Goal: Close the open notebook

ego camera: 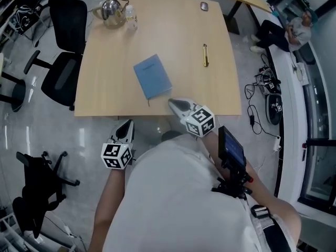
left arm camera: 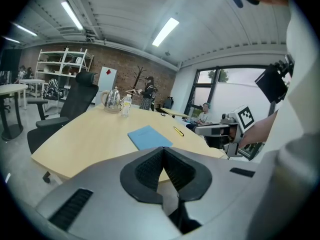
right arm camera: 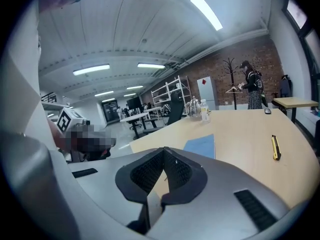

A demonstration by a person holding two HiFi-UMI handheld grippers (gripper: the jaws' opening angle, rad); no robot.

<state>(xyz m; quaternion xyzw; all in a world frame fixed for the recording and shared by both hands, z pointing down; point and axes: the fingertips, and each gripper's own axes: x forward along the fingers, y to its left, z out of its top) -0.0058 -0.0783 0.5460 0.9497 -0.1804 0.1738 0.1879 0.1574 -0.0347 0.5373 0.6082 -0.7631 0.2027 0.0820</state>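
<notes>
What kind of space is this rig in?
Probably an open-plan office or lab workspace: a wooden meeting table with black office chairs, and a white shelving rack against a brick wall.

We've got the notebook (ego camera: 152, 76) in the middle of the table (ego camera: 178, 35), pen (ego camera: 206, 55) to its right, kettle (ego camera: 111, 10) and bottle (ego camera: 130, 18) together at the far left corner, chair (ego camera: 65, 62) alongside left.
</notes>
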